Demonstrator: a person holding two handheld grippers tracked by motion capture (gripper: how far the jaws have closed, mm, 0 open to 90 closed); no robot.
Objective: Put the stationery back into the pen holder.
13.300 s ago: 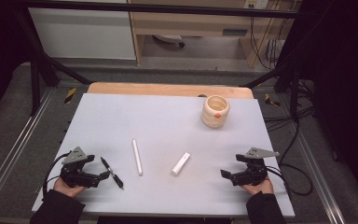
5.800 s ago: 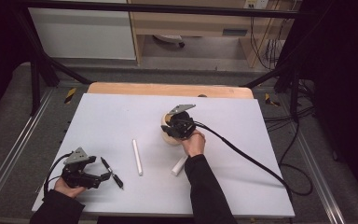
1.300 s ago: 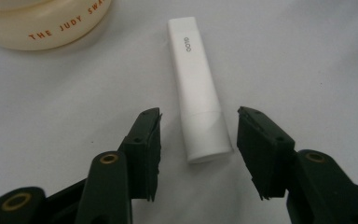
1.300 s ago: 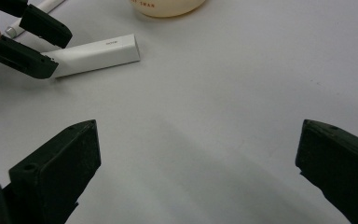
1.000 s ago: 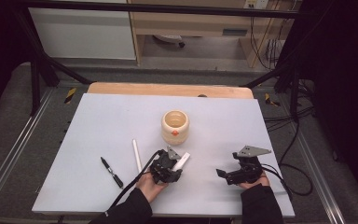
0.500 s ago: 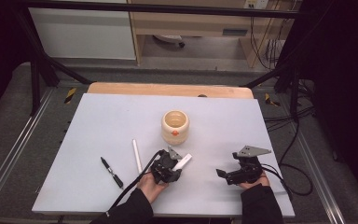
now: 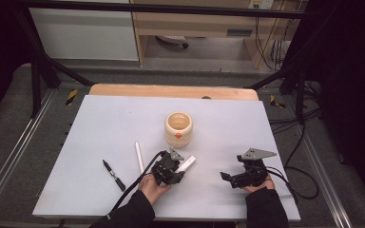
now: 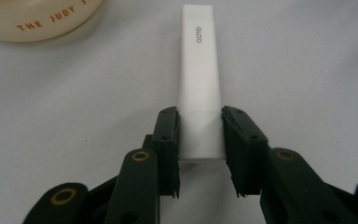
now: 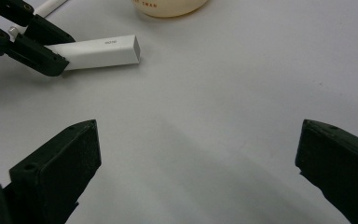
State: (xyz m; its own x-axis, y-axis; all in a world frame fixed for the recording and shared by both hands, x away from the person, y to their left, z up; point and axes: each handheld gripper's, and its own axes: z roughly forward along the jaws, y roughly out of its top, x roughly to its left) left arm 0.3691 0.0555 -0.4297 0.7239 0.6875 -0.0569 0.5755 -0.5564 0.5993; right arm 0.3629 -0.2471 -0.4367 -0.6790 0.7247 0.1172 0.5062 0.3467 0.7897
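The left gripper (image 8: pixel 199 154) has its jaws clenched on the near end of a flat white rectangular plastic stick (image 8: pixel 199 84). A second ago the same gripper was at the stick with the stick flat on the bench; the pose in the high view is nearly unchanged since then, so the closing of the jaws looks like the only new thing. That suggests the grasp is now made and the lift is the step to come.

The stick runs straight out from between the jaws, its far end pointing away from them, small grey lettering near that end. It appears to rest flat on the pale grey bench (image 7: pixel 100 123), smooth and square-edged, with a faint seam just ahead of the jaw tips.

Beyond the stick's far end and to the left of the jaws stands a round cream ceramic cup (image 7: pixel 178 127) with orange lettering.

The right gripper (image 7: pixel 228 178) rests apart, its jaws released and wide, nothing between them.
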